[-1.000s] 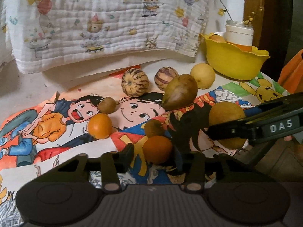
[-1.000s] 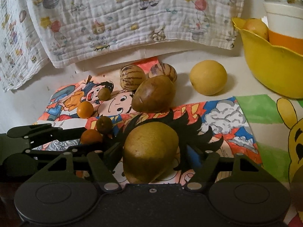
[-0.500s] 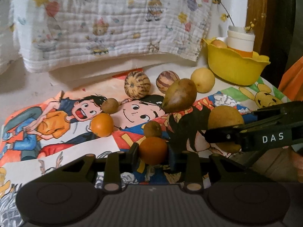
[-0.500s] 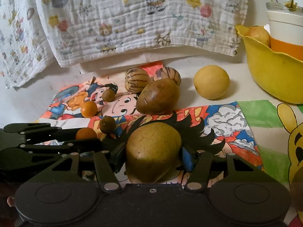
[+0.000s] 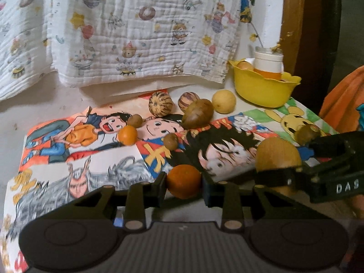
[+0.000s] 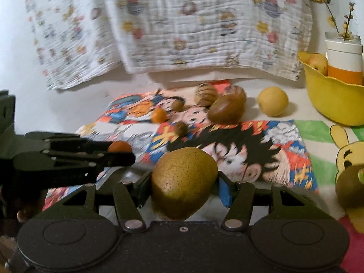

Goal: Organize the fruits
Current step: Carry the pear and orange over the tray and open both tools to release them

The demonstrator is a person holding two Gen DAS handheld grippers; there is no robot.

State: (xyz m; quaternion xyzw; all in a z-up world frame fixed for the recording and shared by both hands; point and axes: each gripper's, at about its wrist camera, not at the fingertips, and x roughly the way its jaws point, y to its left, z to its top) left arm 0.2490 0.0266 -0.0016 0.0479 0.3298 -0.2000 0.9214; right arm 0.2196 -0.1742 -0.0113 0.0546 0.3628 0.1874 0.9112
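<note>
Clamping small orange fruit (image 5: 183, 181) in left gripper (image 5: 183, 183), green pear (image 6: 182, 182) squeezed between right gripper (image 6: 183, 185) pads. Both raised off cartoon mat (image 6: 261, 159), probably for carrying toward yellow bowl (image 6: 329, 100) at two o'clock, already holding one fruit.

Both tools are made of matte black plastic: the left gripper (image 5: 183, 183) has a wide ribbed grey-black base with two round discs moulded at its sides, and two angled link arms, each with a pale round rivet at its lower end. The right gripper (image 6: 182, 182) has the same form, but its base is smooth and has one small screw in the middle. On the side of the right gripper are the white letters "DAS".
</note>
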